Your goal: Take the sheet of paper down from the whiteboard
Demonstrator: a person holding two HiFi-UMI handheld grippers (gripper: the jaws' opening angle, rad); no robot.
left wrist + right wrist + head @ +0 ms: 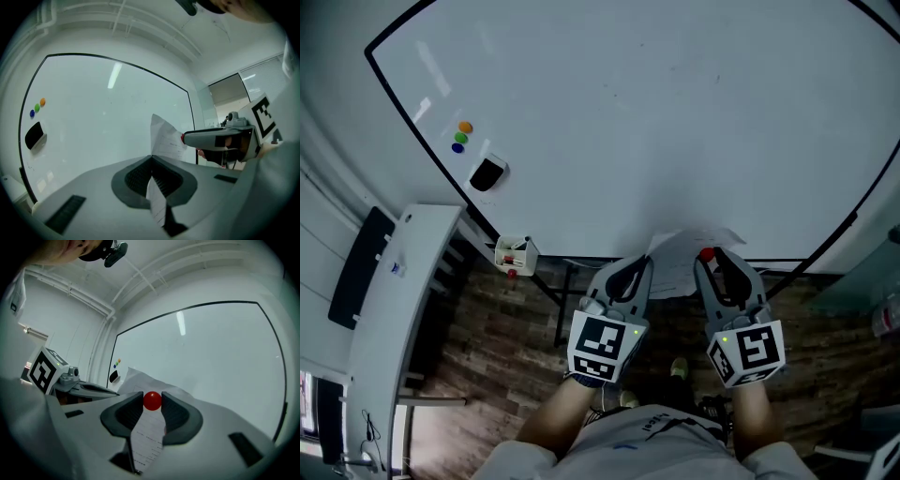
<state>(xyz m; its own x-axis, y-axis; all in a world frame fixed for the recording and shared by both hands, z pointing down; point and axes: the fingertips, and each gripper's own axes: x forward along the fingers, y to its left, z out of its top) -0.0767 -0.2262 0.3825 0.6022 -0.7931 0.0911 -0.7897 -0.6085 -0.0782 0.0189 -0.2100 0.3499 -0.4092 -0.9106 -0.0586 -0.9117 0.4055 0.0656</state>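
The sheet of paper [686, 255] stands curled off the lower part of the whiteboard [656, 122]. My left gripper [635, 266] is shut on the sheet's left edge; in the left gripper view the paper [165, 137] runs between the closed jaws of that gripper [151, 160]. My right gripper [713, 259] is shut on a round red magnet [706, 254], just right of the left gripper. In the right gripper view the magnet [152, 400] sits between the fingertips, with the paper [146, 437] lying under the jaws.
Orange [465, 127], green [460, 138] and blue [458, 147] magnets and a black eraser [487, 173] stick to the board's left side. A small marker tray [514, 253] hangs below its corner. A white desk [394, 319] stands at the left, over a dark wooden floor.
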